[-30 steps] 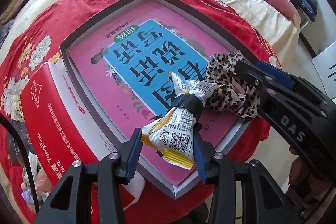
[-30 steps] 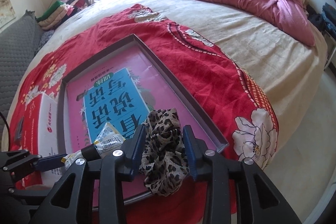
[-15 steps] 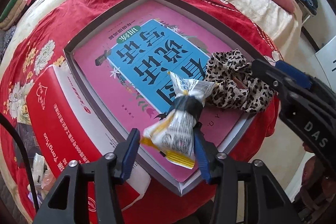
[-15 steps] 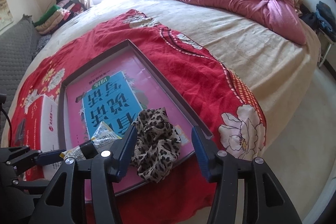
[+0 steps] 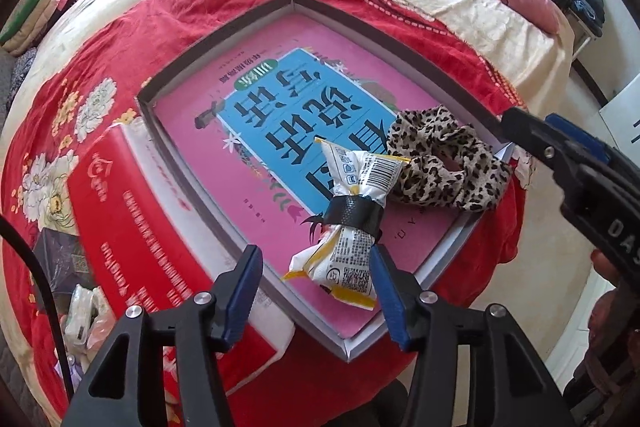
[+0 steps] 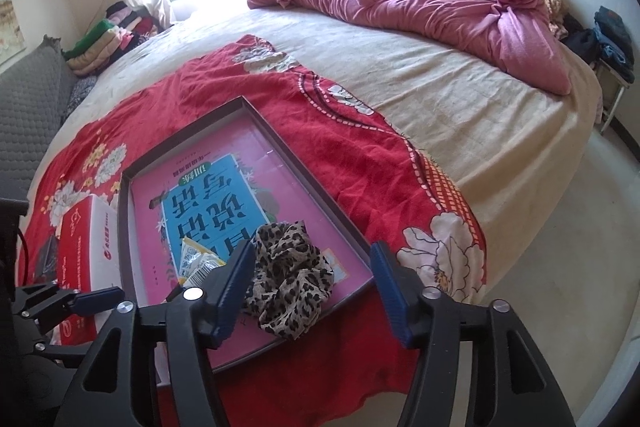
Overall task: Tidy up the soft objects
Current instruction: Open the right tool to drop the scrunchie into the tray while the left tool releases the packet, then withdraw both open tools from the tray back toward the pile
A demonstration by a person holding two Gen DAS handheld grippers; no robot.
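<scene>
Here, both of my grippers hang over the near corner of a shallow tray [image 5: 224,39] on a red flowered cloth [image 6: 360,131] spread on a bed.

My left gripper [image 5: 316,291] is spread wide and grips nothing. A snack packet [image 5: 352,223], cinched at the waist with black tape [image 5: 354,213], lies in the tray just ahead of it, hard against my right-hand finger [image 5: 386,287]. The packet's long axis runs forward, away from me, leaning slightly right.

My right gripper [image 6: 312,291] is also wide and empty. A leopard-print scrunchie [image 6: 288,283] lies between its fingers, draped over the tray's near rim. It touches the packet's far end.

I judge each hand nearest its own item.

The packet shows a barcode and a QR code; its small print is unreadable. The tray floor carries large Chinese characters, upside down to me. A red carton [image 5: 132,223] to my left has lettering too blurred to read. The right gripper's body shows "DA" in the left view.
</scene>
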